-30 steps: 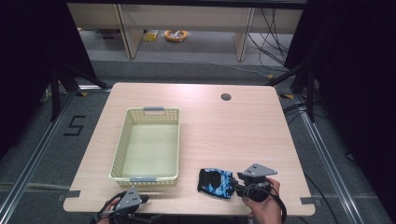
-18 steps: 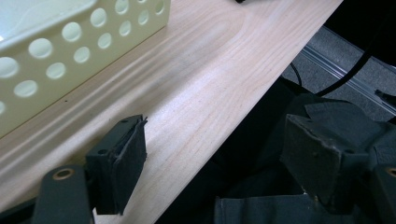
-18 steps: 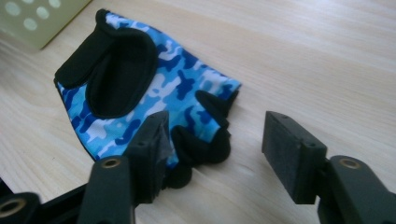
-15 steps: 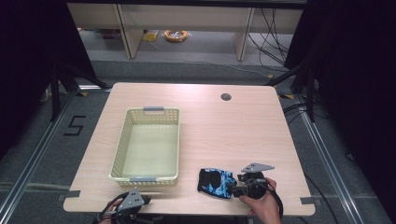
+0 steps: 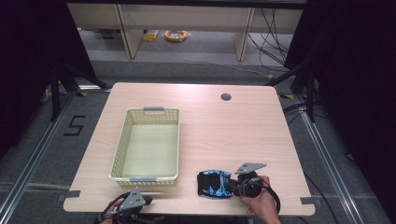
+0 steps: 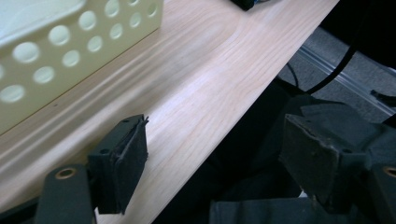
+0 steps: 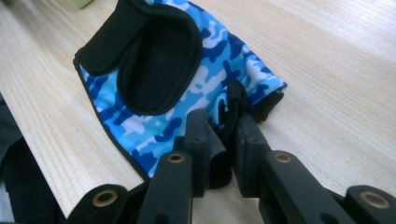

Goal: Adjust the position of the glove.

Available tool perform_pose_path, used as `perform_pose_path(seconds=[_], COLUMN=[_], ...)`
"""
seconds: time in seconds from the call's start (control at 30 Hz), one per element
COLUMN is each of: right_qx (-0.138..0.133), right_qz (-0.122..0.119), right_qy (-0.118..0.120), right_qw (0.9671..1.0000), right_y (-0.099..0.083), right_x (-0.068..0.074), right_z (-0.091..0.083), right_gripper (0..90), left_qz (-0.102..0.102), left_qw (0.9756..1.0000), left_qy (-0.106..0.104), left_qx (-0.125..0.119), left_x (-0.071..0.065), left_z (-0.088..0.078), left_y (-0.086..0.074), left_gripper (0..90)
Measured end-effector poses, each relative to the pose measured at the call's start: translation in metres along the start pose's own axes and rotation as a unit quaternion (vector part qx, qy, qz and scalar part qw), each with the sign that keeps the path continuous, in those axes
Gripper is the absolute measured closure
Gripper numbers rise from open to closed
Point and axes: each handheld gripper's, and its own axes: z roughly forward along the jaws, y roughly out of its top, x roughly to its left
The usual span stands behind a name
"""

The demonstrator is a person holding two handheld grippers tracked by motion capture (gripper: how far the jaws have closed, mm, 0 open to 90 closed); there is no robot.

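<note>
A blue camouflage glove (image 5: 212,183) with black trim lies flat near the table's front edge, right of a pale yellow basket (image 5: 120,154). My right gripper (image 5: 229,185) reaches it from the right. In the right gripper view its jaws have just been closing, and my right gripper (image 7: 223,140) pinches a fold at the near edge of the glove (image 7: 154,70). My left gripper (image 5: 142,201) rests at the front edge below the basket. It stands open (image 6: 215,158) with nothing between its pads, half over the table edge, with the basket's wall (image 6: 70,42) to its upper left.
The wooden table (image 5: 233,130) has a round cable hole (image 5: 226,97) at the back right. The basket holds nothing. Metal floor rails and cables run beside the table, and shelving stands behind it.
My right gripper has sunk slightly toward the table, and its jaws have closed onto the glove's edge. The left gripper, the basket and the glove have stayed where they were.
</note>
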Motion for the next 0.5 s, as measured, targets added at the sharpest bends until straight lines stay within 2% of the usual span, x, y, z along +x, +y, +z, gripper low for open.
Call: perform_pose_path(seconds=[0.03,0.07,0.1,0.13,0.17,0.2,0.3,0.33,0.37,0.4,0.43,0.47,0.5], right_qx=[-0.005,0.003,0.002,-0.003,-0.009,-0.009,-0.008,-0.008,-0.005,0.002,0.002,-0.007,-0.01], right_qz=[0.003,0.001,0.0,-0.004,-0.008,-0.008,-0.025,-0.025,-0.026,-0.052,-0.058,-0.052,-0.057], right_qy=[0.0,0.003,0.006,0.012,0.011,0.011,0.018,0.018,0.018,0.019,0.022,0.024,0.032], right_qw=[1.0,1.0,1.0,0.9999,0.9999,0.9999,0.9995,0.9995,0.9995,0.9985,0.9981,0.9984,0.9978], right_y=[0.0,0.0,0.0,0.0,0.0,0.0,0.001,0.001,0.001,0.001,0.001,0.0,-0.001], right_x=[-0.001,-0.003,-0.004,-0.004,-0.005,-0.005,-0.007,-0.007,-0.007,-0.01,-0.012,-0.012,-0.015], right_z=[0.001,-0.001,0.0,0.0,0.001,0.001,0.001,0.001,0.001,-0.001,-0.002,-0.001,-0.001], right_gripper=[79.3,79.4,79.4,79.4,79.3,79.3,79.3,79.3,79.3,79.3,79.3,79.3,79.3], left_qz=[0.0,-0.01,-0.003,-0.009,-0.025,-0.025,-0.032,-0.026,-0.038,-0.028,-0.031,-0.026,-0.036], left_qw=[1.0,0.9999,0.9999,0.9999,0.9993,0.9993,0.9985,0.9986,0.9983,0.9986,0.9985,0.9988,0.9983], left_qy=[-0.003,-0.009,-0.01,-0.013,-0.027,-0.027,-0.043,-0.045,-0.044,-0.044,-0.044,-0.04,-0.045], left_qx=[-0.003,-0.008,-0.009,-0.006,-0.003,-0.003,-0.009,-0.008,-0.008,-0.007,-0.01,-0.009,-0.007], left_x=[0.0,-0.002,-0.001,-0.002,-0.005,-0.005,-0.013,-0.014,-0.017,-0.017,-0.019,-0.019,-0.021], left_z=[0.002,0.003,0.005,0.007,0.014,0.014,0.028,0.03,0.035,0.038,0.042,0.046,0.051], left_y=[0.001,0.003,0.005,0.008,0.014,0.014,0.027,0.031,0.037,0.041,0.044,0.048,0.051], left_gripper=[24.0,24.7,26.1,27.3,29.6,30.0,31.0,31.0,31.1,31.1,31.1,31.3,32.9])
